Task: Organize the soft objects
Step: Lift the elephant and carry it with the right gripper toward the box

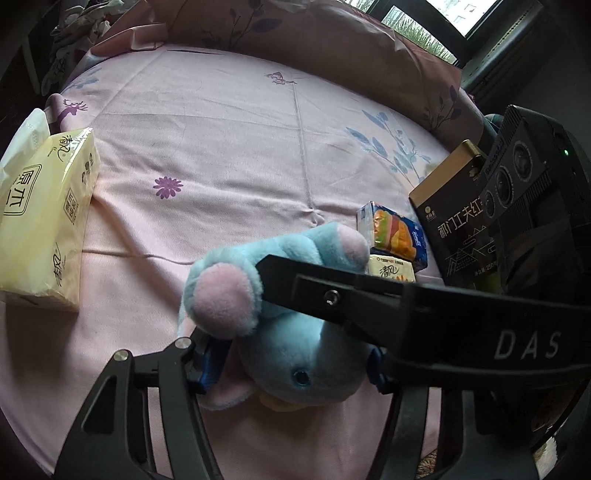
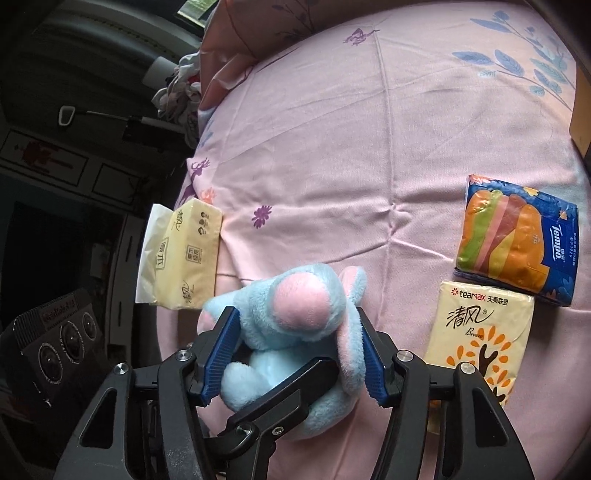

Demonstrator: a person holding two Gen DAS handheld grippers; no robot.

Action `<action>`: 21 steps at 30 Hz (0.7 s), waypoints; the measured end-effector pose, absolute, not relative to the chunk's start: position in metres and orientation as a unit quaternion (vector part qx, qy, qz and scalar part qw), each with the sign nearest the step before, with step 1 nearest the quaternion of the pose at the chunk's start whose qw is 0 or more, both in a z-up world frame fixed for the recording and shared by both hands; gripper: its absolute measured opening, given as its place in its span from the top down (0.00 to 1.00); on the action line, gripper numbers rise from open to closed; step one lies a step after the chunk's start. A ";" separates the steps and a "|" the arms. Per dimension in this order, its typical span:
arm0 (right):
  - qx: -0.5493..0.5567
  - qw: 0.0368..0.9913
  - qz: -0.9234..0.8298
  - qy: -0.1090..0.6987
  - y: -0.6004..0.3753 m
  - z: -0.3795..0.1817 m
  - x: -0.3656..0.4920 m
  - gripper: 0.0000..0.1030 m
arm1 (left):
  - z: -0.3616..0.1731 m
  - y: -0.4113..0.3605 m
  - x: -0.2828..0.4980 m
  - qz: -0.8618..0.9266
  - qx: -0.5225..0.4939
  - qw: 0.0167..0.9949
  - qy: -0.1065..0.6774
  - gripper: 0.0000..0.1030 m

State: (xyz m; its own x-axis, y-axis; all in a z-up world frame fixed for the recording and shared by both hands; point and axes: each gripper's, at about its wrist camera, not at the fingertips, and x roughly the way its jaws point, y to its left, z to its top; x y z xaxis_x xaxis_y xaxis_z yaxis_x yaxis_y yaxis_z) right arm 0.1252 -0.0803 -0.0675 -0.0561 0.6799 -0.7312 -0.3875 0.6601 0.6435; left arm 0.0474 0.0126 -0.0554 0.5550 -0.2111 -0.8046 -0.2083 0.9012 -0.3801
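Pink bedsheet [image 2: 369, 147] under everything. Blue plush toy [image 2: 295, 332] at 6 o'clock in both your views. Your right gripper [image 2: 295, 354] clamps toy's body, blue pads pressing fur. Your left gripper [image 1: 291, 365] squeezes toy's head. Yellow tissue pack [image 1: 44, 218] at 9 o'clock, small packs [image 2: 517, 251] at 3.

The middle of the pink bed sheet [image 1: 229, 147] lies bare, from the plush toy [image 1: 295, 332] up to the pillows [image 1: 332, 33] at the far edge, so a hand-held gripper could pass freely there. On one side the large yellow tissue pack [image 1: 44, 214] sits at the bed's edge. On the other side the blue Tempo tissue pack [image 2: 517, 251] and the small yellow tissue pack [image 2: 480, 332] lie just beside each other, with a dark box [image 1: 454, 229] standing behind them.
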 end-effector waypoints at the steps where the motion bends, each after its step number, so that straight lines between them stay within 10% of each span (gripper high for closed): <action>1: 0.120 0.682 0.398 0.602 -0.081 -0.063 0.124 0.44 | -0.051 0.011 0.046 0.001 -0.217 0.859 0.464 0.48; 21: 0.129 0.833 0.413 0.346 -0.172 0.083 0.075 0.44 | 0.074 -0.065 0.008 -0.048 -0.104 0.970 0.214 0.51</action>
